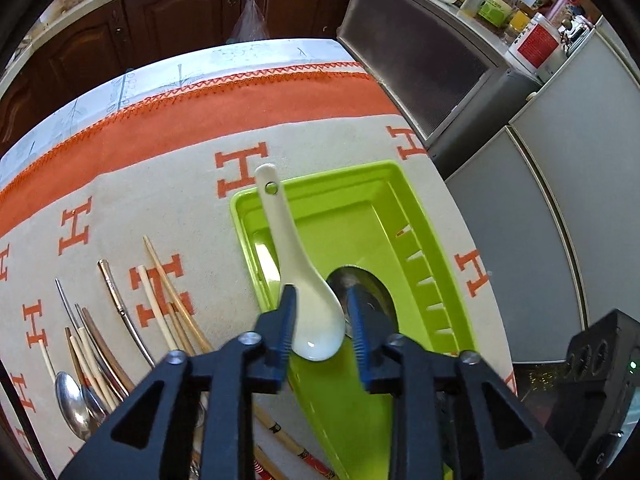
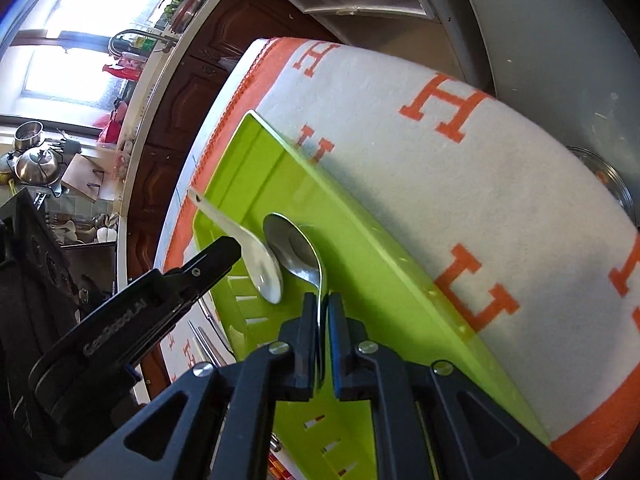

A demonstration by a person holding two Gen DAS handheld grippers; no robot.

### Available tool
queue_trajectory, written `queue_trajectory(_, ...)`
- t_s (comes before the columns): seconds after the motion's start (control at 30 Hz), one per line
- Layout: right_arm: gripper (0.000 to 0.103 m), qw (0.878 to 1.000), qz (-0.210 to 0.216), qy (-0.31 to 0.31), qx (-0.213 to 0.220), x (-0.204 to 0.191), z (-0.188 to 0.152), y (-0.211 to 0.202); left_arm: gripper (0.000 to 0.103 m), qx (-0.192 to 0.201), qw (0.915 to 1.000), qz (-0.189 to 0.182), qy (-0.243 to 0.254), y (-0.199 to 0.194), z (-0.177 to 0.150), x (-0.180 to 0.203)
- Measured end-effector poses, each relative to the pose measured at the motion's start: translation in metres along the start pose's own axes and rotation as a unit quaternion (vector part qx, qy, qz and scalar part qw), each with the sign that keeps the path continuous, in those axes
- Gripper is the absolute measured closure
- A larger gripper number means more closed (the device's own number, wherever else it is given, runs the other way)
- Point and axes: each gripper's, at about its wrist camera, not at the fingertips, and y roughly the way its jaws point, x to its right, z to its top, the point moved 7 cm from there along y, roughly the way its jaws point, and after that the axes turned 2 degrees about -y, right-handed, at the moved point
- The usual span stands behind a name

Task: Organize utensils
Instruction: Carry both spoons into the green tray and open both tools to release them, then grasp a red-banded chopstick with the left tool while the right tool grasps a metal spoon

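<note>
Left gripper [image 1: 320,322] stands open around the white spoon [image 1: 308,300], resting in the green tray [image 1: 360,208] at my twelve o'clock; right gripper [image 2: 319,334] clamps the metal spoon [image 2: 298,252]. I'd lower it flat beside the white one before releasing.

Looking like a home kitchen: dark wood cabinets [image 1: 168,12] running under a pale countertop [image 2: 136,128], a tap [image 2: 132,36] standing by the window [image 2: 92,32]. Steel pots [image 2: 32,156] sitting on the counter, bottles and jars [image 1: 504,8] crowding a grey unit.
</note>
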Motion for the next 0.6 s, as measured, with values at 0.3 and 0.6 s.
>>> queue_trajectory(0.3, 0.09, 0.998, 0.008, -0.035, -0.046, -0.012, -0.015, 0.011, 0.044, 0.066, 0.9975, 0.004, 0.023, -0.057, -0.015, -0.007)
queue_trajectory(0.6, 0.072, 0.996, -0.012, -0.068, -0.055, -0.005, -0.041, -0.012, 0.042, 0.073, 0.9969, 0.03, -0.005, -0.103, -0.06, -0.059)
